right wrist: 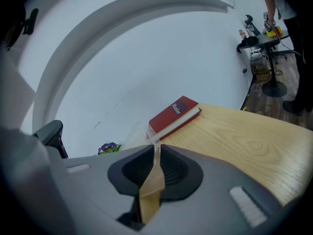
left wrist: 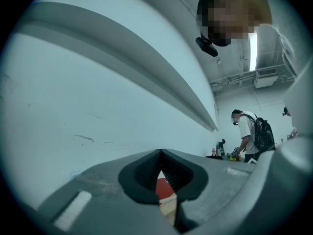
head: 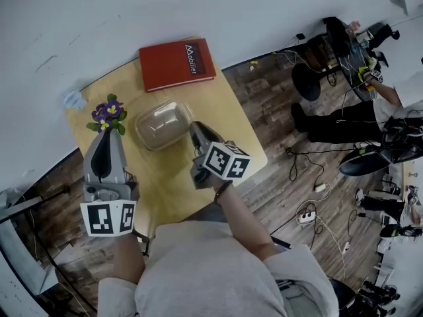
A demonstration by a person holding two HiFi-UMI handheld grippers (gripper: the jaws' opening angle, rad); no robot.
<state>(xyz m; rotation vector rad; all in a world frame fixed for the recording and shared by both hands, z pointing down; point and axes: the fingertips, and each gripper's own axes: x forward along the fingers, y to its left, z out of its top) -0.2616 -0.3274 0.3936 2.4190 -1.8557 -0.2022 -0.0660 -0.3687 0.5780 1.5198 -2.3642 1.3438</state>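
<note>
A: Entry one, the right gripper [right wrist: 155, 153]. Condition?

B: Its jaws are clamped on the thin rim of the clear plastic container [head: 162, 125]. In the right gripper view the rim shows as a tan strip pinched between the ribbed pads.

A: Location of that container?

B: It sits on the wooden table [head: 232, 121], about mid-top, and the gripper meets its right-hand edge in the head view. The inside looks tan, and I cannot make out the contents.

A: Entry two, the left gripper [left wrist: 160, 153].

B: The jaw tips are together with nothing between them. A narrow slit below the tips shows only table and a patch of red. It is held above the table's left side with its tips just beside the purple flowers [head: 108, 114]. I cannot tell whether they touch. It is apart from the container.

A: Other items on the table?

B: There is one red book [head: 177, 63], lying flat at the far edge beyond the container and not touching it. A small pale blue thing [head: 73, 99] sits at the far left corner near the flowers. It is too small to identify.

A: Surroundings?

B: A white wall [head: 99, 12] runs behind the table. A plank floor [head: 277, 111] lies to the right, with cables and a power strip [head: 307, 215] on it. In the left gripper view a person with a backpack [left wrist: 250, 137] stands far off at another table.
</note>
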